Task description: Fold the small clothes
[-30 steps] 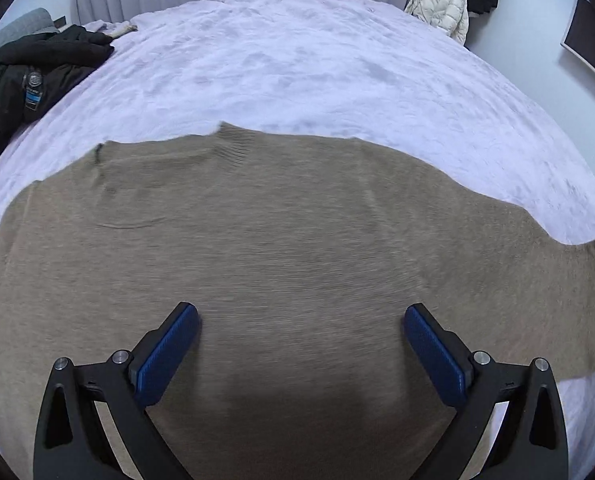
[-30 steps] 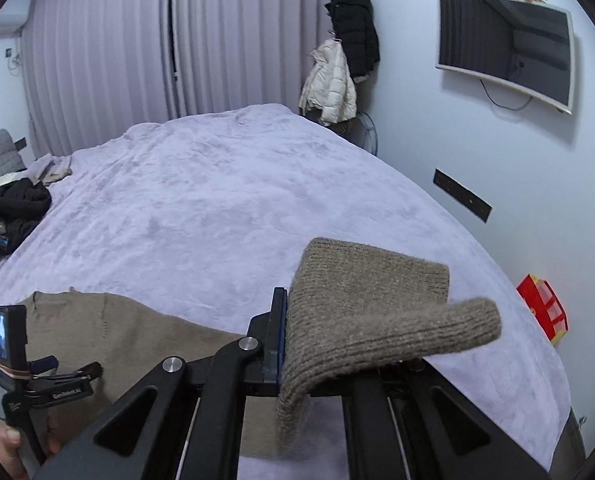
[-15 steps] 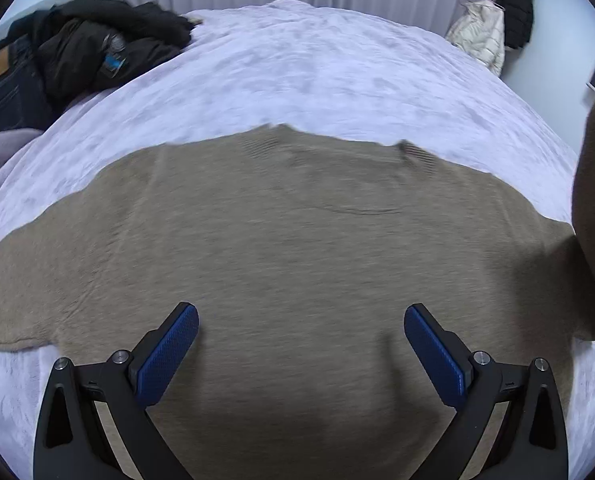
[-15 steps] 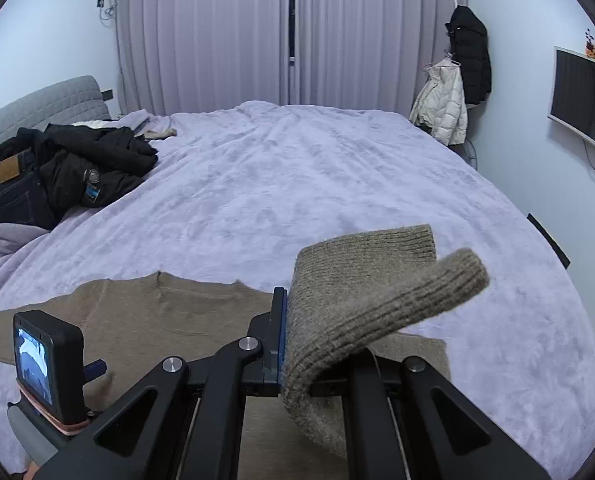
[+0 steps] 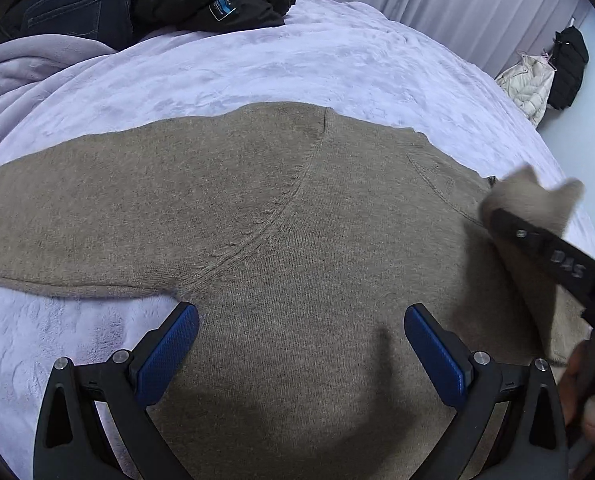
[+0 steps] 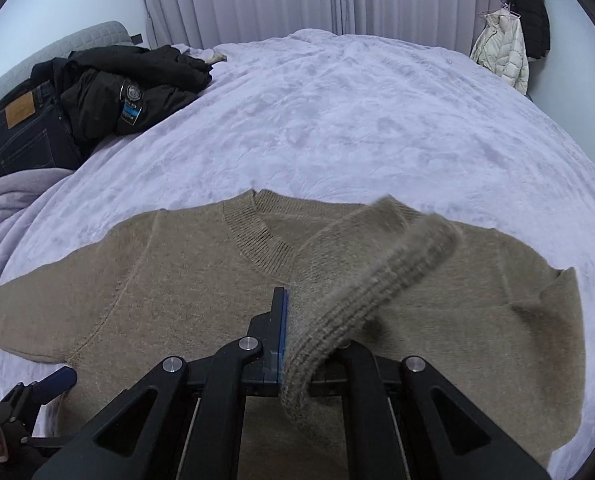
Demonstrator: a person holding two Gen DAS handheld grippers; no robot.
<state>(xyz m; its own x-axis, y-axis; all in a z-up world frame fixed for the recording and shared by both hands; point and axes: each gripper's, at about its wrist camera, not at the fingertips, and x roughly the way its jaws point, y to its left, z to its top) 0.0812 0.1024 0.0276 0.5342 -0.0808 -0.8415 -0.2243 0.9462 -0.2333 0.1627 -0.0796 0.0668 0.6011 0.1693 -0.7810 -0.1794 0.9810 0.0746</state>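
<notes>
Left to right: at the bed's [image 6: 337, 120] far left corner lie dark jeans [image 6: 29, 136] and a black jacket [image 6: 125, 84], heaped against the grey headboard [image 6: 57, 44], with a rumpled lavender blanket [image 5: 37, 64] beside them. The tan sweater [image 6: 169, 280] lies flat on the lavender cover near the bed's near edge, V-neck pointing toward the far edge, its one sleeve [image 5: 57, 216] stretched out toward the left edge. The left gripper [image 5: 301, 344] hangs over the sweater's body just inside that sleeve's armpit, its blue-padded jaws wide apart and gripping nothing; one pad [image 5: 165, 356] stands over the hem of the sleeve seam, whether touching cannot be told. The right gripper [image 6: 287, 336] has its jaws clamped tight on the ribbed cuff [image 6: 361, 292] of the other sleeve, which is raised off the bed and draped across the sweater's chest, blurred in both views. At the far right corner a white puffer coat [image 6: 501, 52] and a black coat [image 6: 529, 8] hang by the wall, before grey curtains [image 6: 241, 0].
</notes>
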